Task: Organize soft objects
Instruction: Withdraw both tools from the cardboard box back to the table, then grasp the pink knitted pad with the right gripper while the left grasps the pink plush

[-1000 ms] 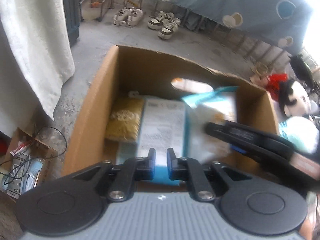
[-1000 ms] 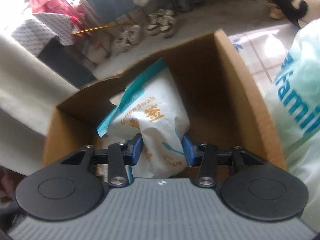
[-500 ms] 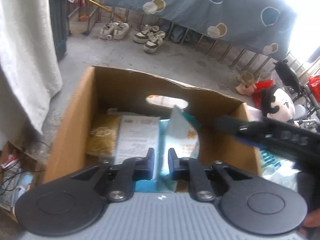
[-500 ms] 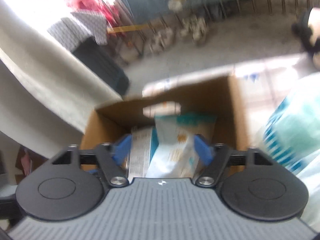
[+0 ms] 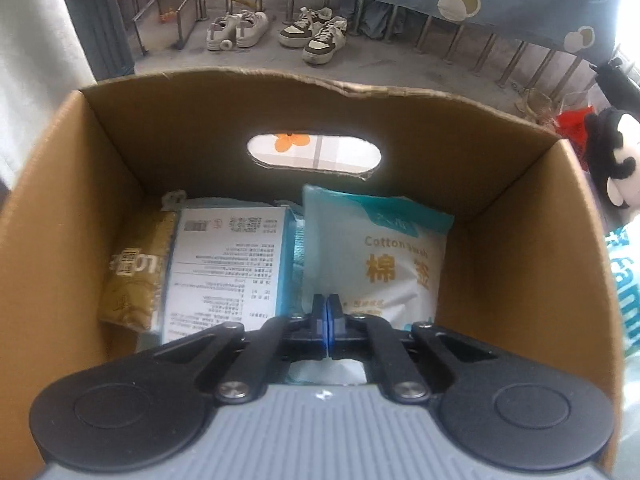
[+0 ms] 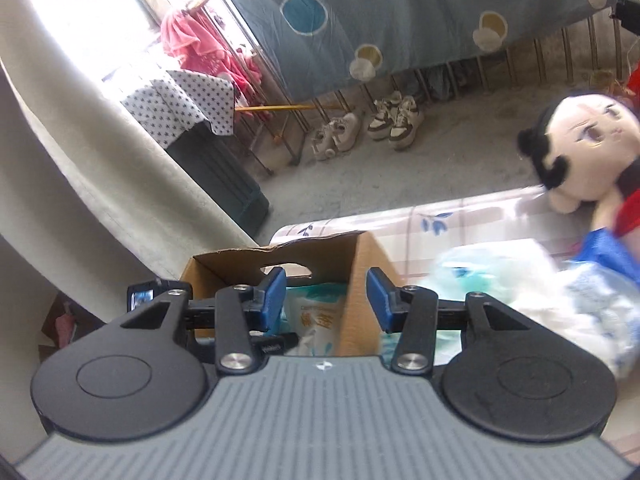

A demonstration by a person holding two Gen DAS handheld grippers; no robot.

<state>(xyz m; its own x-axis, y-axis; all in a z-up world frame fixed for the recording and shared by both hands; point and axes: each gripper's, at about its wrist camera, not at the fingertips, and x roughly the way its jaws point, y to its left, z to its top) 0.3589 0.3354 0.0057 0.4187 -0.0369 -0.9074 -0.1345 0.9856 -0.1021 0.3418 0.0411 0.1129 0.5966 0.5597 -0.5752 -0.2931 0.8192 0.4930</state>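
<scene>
The cotton swab pack [image 5: 384, 256] is seen standing inside the cardboard box [image 5: 52, 240], leaned toward the far wall on the right of the contents, just beside a printed white-and-blue pack [image 5: 228, 264] and a mustard-coloured pack [image 5: 132, 276] on the left. It is judged to be light, pillowy and slick-skinned, so that a pinch on the sealed top seam or a corner would hold better than a squeeze across its puffed middle, where the film could slide. The left gripper [image 5: 327, 312] is lowered into the box with its fingers pressed together and nothing caught between them, the blue pads meeting just in front of the pack's lower edge. The right gripper [image 6: 326, 296] is held above and behind the box with its fingers moderately apart and empty; they have just been closing somewhat. Free room is left in the box on the right, between the swab pack and the right wall. The torn rim and the handle cutout [image 5: 314, 152] are edges on which thin film could snag. On the tabletop [image 6: 472, 216] to the right, a plush doll [image 6: 584, 152] and a heap of soft plastic-wrapped packs [image 6: 520, 280] lie close together, so little clearance is judged to exist around them.
</scene>
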